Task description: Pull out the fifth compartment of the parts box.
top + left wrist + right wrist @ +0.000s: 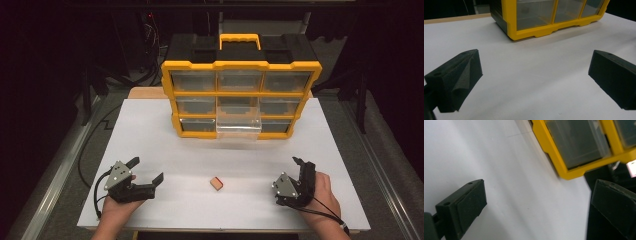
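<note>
A small tan block with a red top lies on the white table, near the front and between my two grippers. My left gripper rests to the block's left, open, its jaws wide apart with nothing between them. To the right of the block my right gripper is tipped on its side, also open and holding nothing. A yellow and black drawer organizer stands at the back centre. Its clear bottom-middle drawer is pulled out.
The organizer's yellow bottom frame lies ahead of the left jaws. Its lower right corner is ahead of the right jaws, with dark floor past the table's right edge. Cables trail off the table's left side.
</note>
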